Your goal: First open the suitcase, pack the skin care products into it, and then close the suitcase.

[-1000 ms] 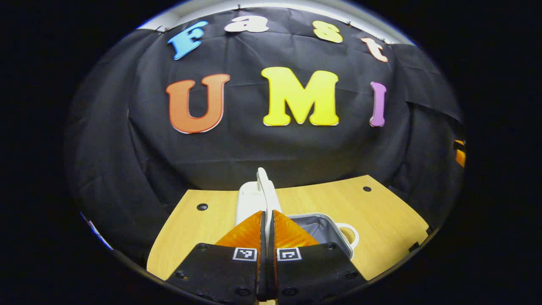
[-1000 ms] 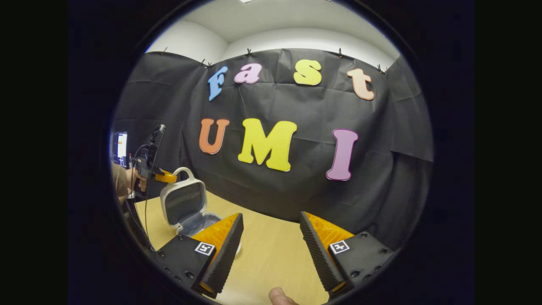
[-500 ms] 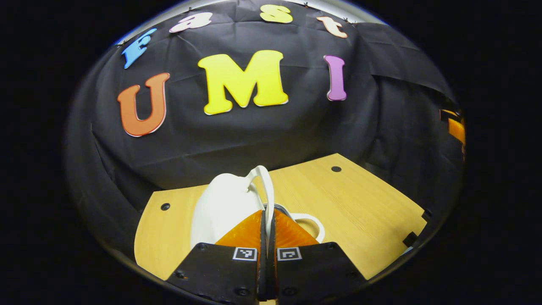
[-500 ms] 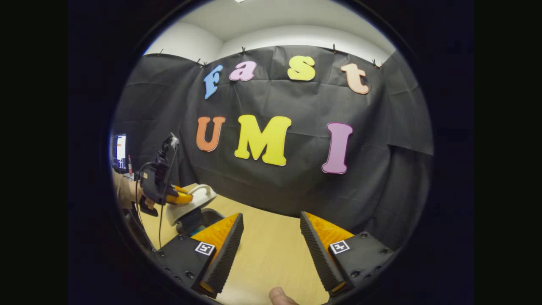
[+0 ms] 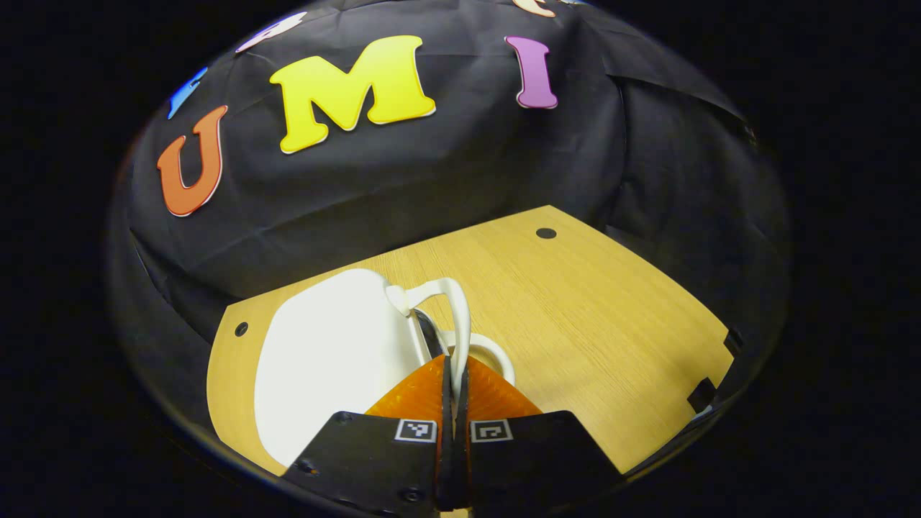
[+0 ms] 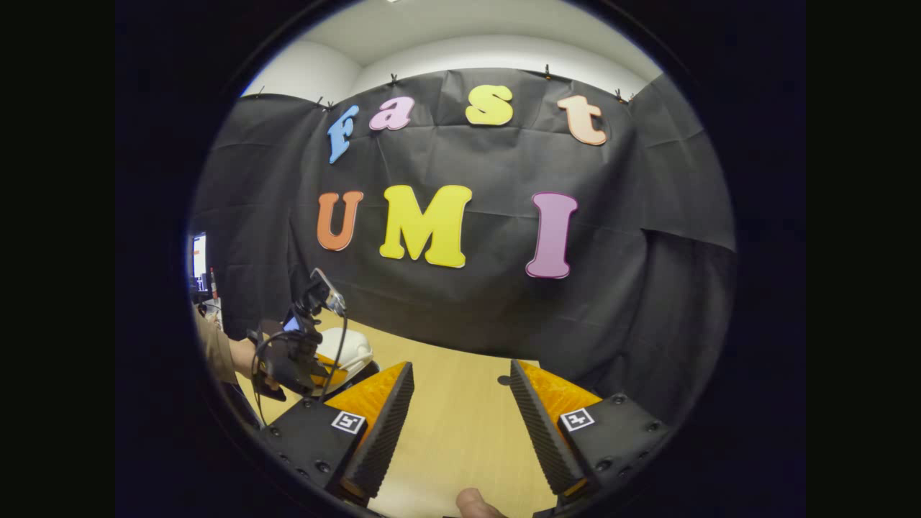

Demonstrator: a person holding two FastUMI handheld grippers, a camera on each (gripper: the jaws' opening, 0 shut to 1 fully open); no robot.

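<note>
1. Since the lid is the part that has to swing down, the left gripper [image 5: 453, 374] is clamped on the lid handle [image 5: 455, 316], both orange fingers pressed together on that thin white loop. That gives it leverage at the far end from the hinge.
2. Where the suitcase [image 5: 331, 360] is: on the left part of the wooden worktop [image 5: 597, 331], white shell facing up, lid nearly down on the base. A second white loop, the base handle [image 5: 496, 352], peeks out just beyond the fingers, so the two halves look almost met. I'd call this the closing step, nearly finished.
3. The right gripper [image 6: 460, 403] hovers over bare worktop with its fingers wide apart, holding nothing. My guess is it's just parked out of the way while the left one works.
4. From the right gripper view you can see a hand [image 6: 248, 356] holding the other gripper down on the suitcase at the left edge, though it's small and distorted there, so I can't tell if the lid is fully seated.
5. Count: one suitcase, two handles, two grippers. Skin care products I count zero loose on the worktop, presumably packed inside.
</note>
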